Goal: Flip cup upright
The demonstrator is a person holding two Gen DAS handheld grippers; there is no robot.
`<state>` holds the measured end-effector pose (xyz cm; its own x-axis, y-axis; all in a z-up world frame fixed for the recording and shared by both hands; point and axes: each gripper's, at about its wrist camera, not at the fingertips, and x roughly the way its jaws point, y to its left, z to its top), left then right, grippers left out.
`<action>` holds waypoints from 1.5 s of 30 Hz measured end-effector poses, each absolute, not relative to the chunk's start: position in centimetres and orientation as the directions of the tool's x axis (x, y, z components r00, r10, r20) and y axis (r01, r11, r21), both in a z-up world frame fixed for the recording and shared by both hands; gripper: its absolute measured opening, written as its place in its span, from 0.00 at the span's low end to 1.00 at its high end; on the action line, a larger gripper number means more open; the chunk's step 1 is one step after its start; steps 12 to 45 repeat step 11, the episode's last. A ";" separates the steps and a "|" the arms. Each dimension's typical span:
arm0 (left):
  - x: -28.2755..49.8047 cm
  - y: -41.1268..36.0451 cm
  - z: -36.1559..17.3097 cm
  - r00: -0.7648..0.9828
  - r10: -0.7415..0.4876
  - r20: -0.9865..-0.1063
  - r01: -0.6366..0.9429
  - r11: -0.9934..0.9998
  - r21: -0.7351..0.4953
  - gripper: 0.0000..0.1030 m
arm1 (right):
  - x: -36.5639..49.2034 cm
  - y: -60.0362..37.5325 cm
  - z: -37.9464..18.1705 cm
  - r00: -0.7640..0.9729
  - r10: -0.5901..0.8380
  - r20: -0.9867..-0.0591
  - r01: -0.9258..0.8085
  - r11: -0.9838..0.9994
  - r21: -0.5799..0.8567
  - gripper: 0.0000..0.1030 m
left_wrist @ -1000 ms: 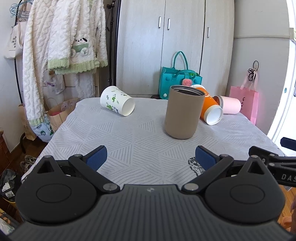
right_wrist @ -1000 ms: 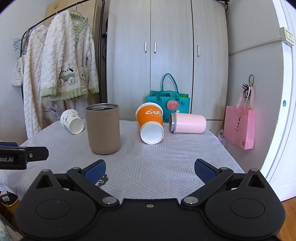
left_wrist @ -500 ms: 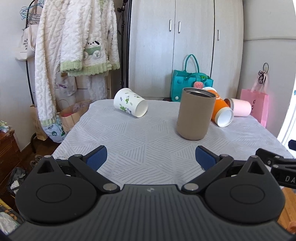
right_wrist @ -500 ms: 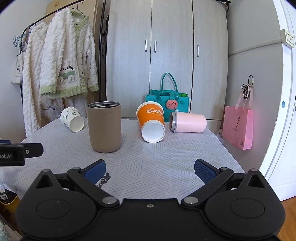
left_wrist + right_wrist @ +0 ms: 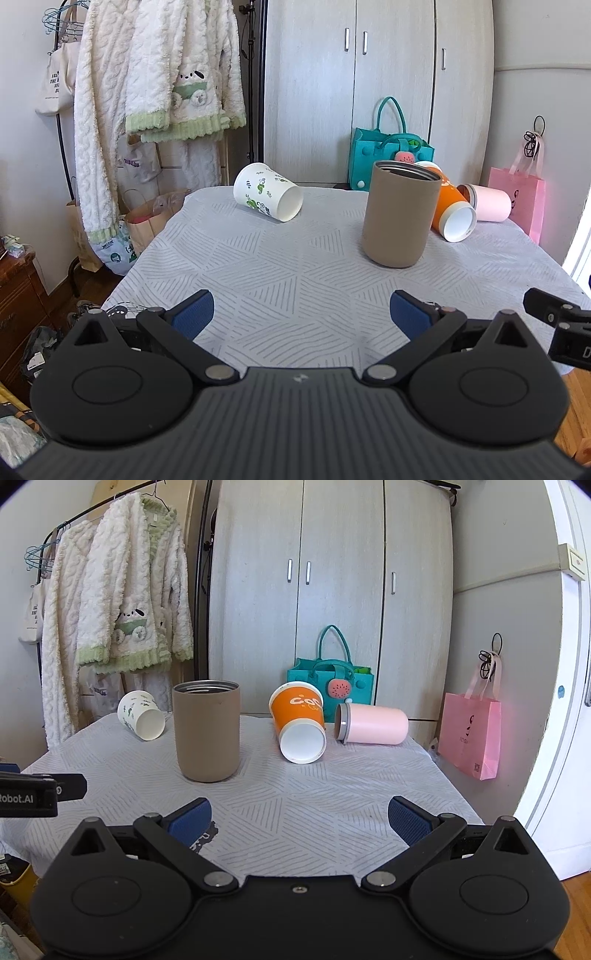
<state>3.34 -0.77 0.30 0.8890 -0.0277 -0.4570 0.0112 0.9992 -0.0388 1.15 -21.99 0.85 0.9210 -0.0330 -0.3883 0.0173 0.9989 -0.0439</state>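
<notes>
both sets of jaws stand wide apart with nothing between them: the left gripper [image 5: 301, 314] and the right gripper [image 5: 299, 818] each show two blue pads spread over the near edge of the worktop [image 5: 295, 266], which is covered with a pale grey cloth printed in striped triangles. from the left wrist view the tip of the right gripper [image 5: 554, 321] shows at the right edge, level with the left one; from the right wrist view the tip of the left gripper [image 5: 40, 794] shows at the left edge.

beyond the jaws, well apart from them, a tan tumbler [image 5: 207, 731] stands upright with its mouth up, near the middle of the worktop. to its right an orange paper cup [image 5: 301, 720] lies tipped with its white mouth facing the cameras, and just beside it a pink tumbler [image 5: 373, 720] lies on its side with its grey rim toward the orange cup. at the far left a white paper cup with green leaf print [image 5: 267, 192] lies on its side, mouth turned toward the near right.

behind the worktop are a pale wardrobe [image 5: 332, 590], a teal bag [image 5: 330, 679], a pink paper bag [image 5: 471, 734] and fluffy white robes on a rack [image 5: 155, 74]
</notes>
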 end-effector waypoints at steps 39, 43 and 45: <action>3.1 -0.9 0.4 0.897 -0.024 -0.441 0.011 0.999 -0.033 1.00 | 1.4 -22.1 0.7 0.919 -0.045 -0.393 0.031 0.999 -0.041 1.00; 3.1 -0.9 0.4 0.897 -0.024 -0.441 0.011 0.999 -0.033 1.00 | 1.4 -22.1 0.7 0.919 -0.045 -0.393 0.031 0.999 -0.041 1.00; 3.1 -0.9 0.4 0.897 -0.024 -0.441 0.011 0.999 -0.033 1.00 | 1.4 -22.1 0.7 0.919 -0.045 -0.393 0.031 0.999 -0.041 1.00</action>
